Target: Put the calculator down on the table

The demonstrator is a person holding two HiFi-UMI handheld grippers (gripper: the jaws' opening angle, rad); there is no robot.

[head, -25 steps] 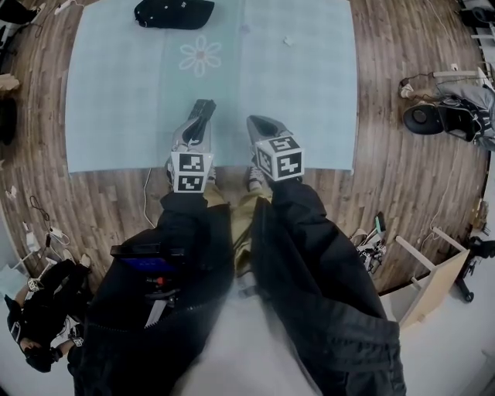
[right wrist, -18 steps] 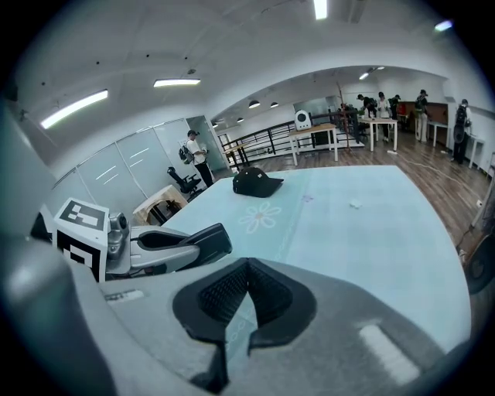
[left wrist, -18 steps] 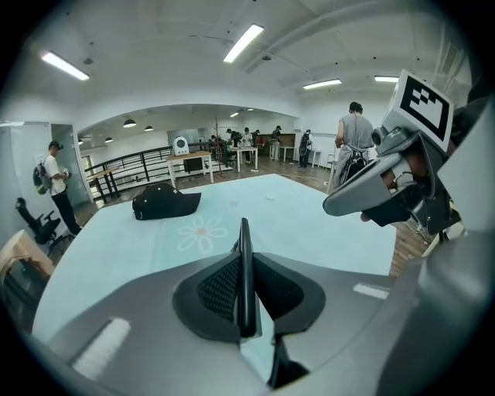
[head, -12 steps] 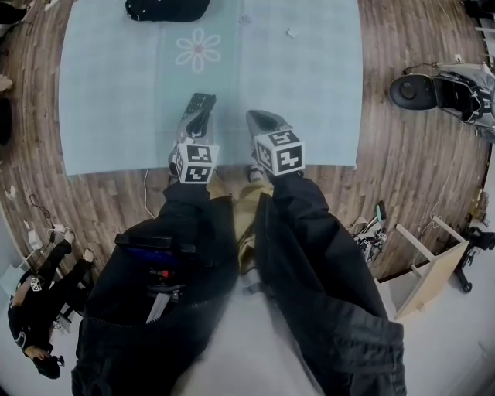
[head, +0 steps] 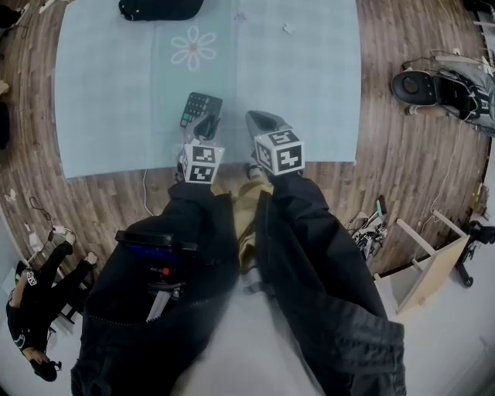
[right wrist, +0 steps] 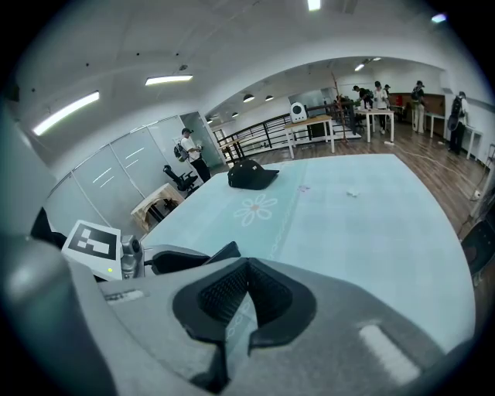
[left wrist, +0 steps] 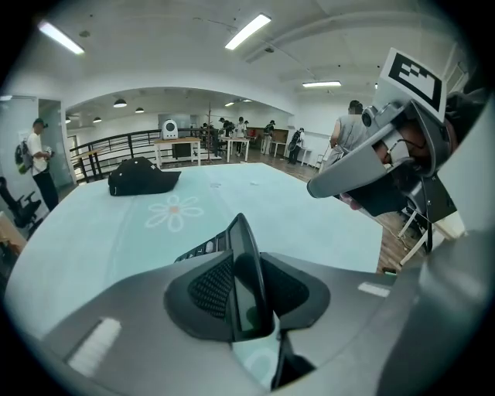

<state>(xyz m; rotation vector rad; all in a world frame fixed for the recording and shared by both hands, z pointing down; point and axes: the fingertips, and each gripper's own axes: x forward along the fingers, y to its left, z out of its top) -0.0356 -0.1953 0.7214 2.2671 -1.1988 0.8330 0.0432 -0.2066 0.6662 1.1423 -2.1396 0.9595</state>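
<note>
Left gripper (head: 204, 133) has its jaws opening, with the calculator (head: 200, 107) tilted on edge between the pads, keys toward the left pad. In the head view the calculator reaches out over the pale blue desk (head: 309, 93) at 12 o'clock from that gripper. Right gripper (head: 264, 124), just beside at 3 o'clock, is empty with its jaws together. A black bag (head: 160, 8) lies at 11 o'clock by the far edge.

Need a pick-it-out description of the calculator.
On the pale blue mat, look just below the flower print. The calculator is the dark keyed slab between the left gripper's opening jaws; the black cap lies far off at the mat's far edge.
</note>
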